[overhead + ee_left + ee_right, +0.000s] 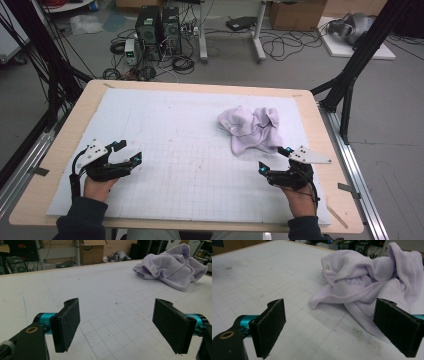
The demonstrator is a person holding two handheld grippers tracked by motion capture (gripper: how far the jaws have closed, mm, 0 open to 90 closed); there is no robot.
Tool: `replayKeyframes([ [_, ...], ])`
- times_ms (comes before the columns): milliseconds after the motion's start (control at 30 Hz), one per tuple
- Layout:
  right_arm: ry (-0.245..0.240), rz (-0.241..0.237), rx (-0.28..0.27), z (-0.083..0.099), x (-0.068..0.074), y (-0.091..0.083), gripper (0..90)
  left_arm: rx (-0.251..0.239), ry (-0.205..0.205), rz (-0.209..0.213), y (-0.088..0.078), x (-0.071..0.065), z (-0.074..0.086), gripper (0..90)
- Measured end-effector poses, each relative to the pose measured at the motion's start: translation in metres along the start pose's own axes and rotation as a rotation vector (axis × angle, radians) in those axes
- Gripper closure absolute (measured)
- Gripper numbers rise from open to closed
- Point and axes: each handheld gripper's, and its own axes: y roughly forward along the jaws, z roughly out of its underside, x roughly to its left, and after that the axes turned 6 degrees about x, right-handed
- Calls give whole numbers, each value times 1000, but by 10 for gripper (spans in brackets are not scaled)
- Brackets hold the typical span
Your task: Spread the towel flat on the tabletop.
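A soft purple cloth (pixel 251 128) lies in a crumpled heap on the white mat (pixel 175 150) that covers the table (pixel 65 135). In the high view, the cloth sits at about two o'clock from the middle of the mat. It is bunched up with folds going every way, so it looks like it is waiting to be picked up or smoothed flat.

The right gripper (pixel 274 160) rests low at about five o'clock on the mat. Its jaws are wide apart and hold nothing. It is just beside the near edge of the cloth but is not touching it. In the right gripper view, the cloth (pixel 367 287) shows big and close between the two black jaws, with a small white tag (pixel 327 265) on one fold. The gripper points that way because, I think, it is the one that reaches first.

The left gripper (pixel 129 153) rests at about eight o'clock on the mat. Its jaws are wide apart too, with nothing in them. It is well apart from the cloth. In the left gripper view, the cloth (pixel 172 266) is far off at about one o'clock.

Both hands sit near the person's edge of the table, likely to get ready.
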Motion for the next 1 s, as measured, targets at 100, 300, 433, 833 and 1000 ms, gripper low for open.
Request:
replayKeyframes([
  [100, 6, -4, -18, -6, 2, 3, 103, 8, -5, 5, 1, 1, 2, 226],
  [300, -18, 4, -19, -20, 4, 8, 103, 16, -4, 12, 2, 1, 3, 228],
  [433, -50, 34, -1, -35, -2, 13, 103, 17, -9, 16, 3, 1, 4, 228],
  [833, -107, 206, 195, -76, -44, 66, 102, 28, -11, 41, 11, -1, 3, 234],
  [1000, -124, 237, 345, -75, -59, 98, 102, 30, -22, 48, 12, 1, 4, 237],
])
